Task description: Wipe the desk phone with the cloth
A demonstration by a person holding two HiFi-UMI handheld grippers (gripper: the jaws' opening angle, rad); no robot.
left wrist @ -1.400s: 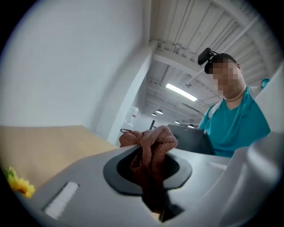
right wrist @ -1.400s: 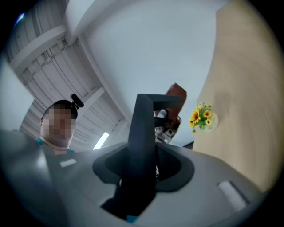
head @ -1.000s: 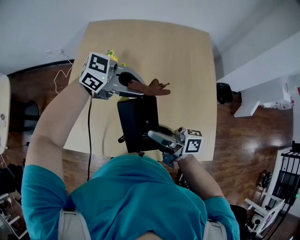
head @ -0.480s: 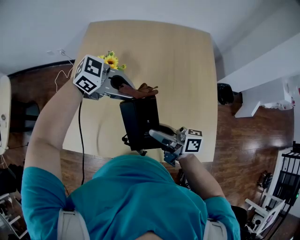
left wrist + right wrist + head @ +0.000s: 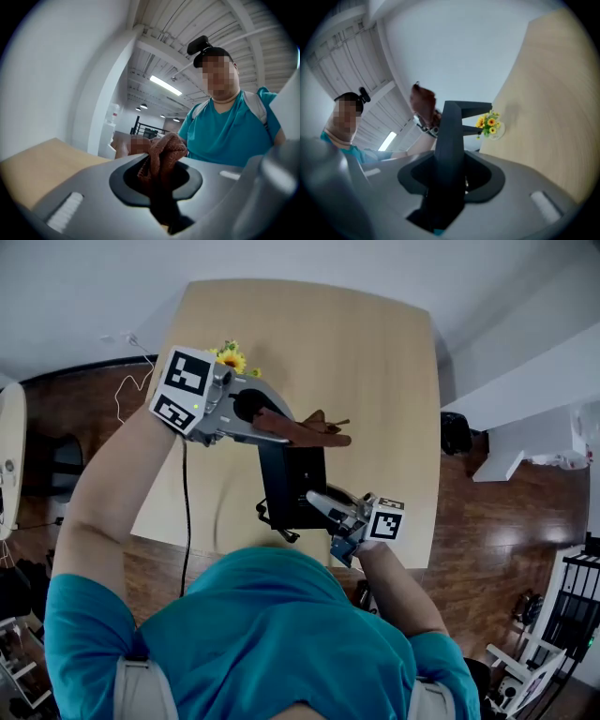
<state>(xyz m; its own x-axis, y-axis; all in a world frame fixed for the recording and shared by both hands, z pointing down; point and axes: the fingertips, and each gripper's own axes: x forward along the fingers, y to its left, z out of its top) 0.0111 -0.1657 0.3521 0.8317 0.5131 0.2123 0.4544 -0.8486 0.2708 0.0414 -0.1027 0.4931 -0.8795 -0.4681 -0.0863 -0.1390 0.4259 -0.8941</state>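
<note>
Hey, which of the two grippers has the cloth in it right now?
The left gripper: a reddish-brown cloth is bunched between its jaws. The right gripper is clamped on the black desk phone instead.

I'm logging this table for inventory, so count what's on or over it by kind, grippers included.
Grippers: 2 (left gripper, right gripper)
Phone: 1
Cloth: 1
Flowers: 1 bunch
Total: 5
</note>
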